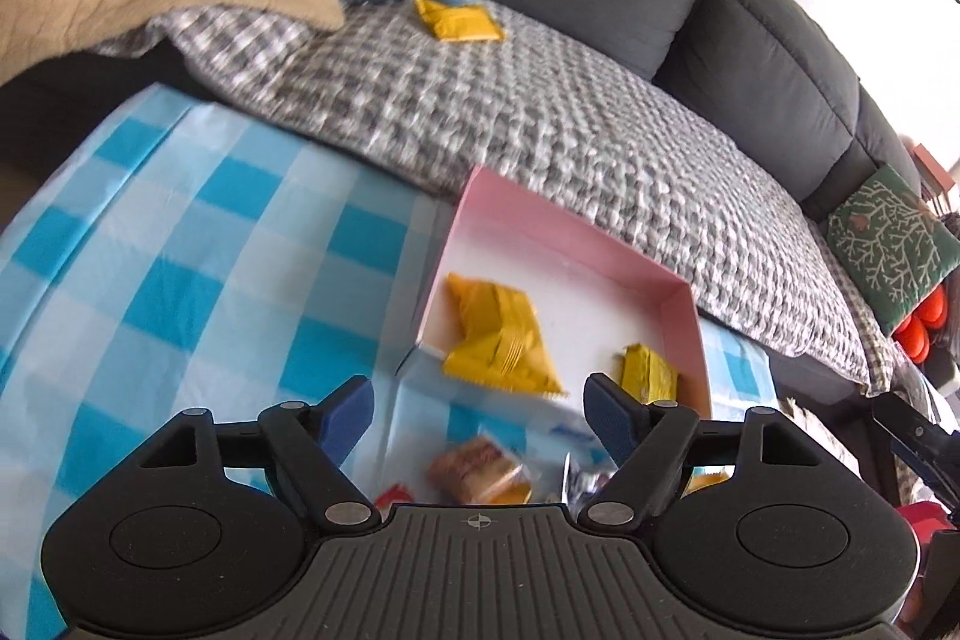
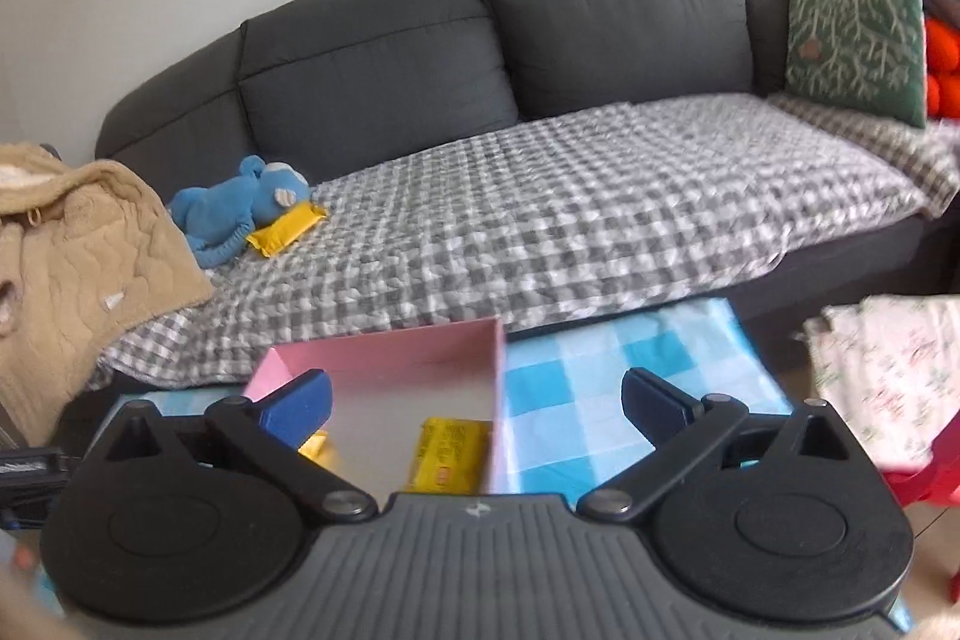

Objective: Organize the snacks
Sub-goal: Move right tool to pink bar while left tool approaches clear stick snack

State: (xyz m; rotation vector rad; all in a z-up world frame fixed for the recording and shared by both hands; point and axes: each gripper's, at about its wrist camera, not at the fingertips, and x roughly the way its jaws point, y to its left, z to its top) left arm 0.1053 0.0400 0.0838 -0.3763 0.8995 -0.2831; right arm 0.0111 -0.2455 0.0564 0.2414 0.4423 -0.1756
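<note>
Snacks are spread over three places: two yellow packets lie inside the pink box, one of them slumped over its near edge; a few loose wrapped snacks sit on the checked desk just below the left claw; and one more yellow packet rests on the sofa blanket, touching the blue soft toy.

Both claws are held apart with nothing between the pads; the right claw is spread wide above the box.

The step in hand is judged to be the fetching of the next snack. The loose pieces on the desk are best taken first, since they are nearest. A packet should be pinched across its flat sides, near the middle, so that it is not crushed or left dangling. The overhanging packet is better nudged fully inside. The sofa packet should be lifted clear of the toy.
</note>
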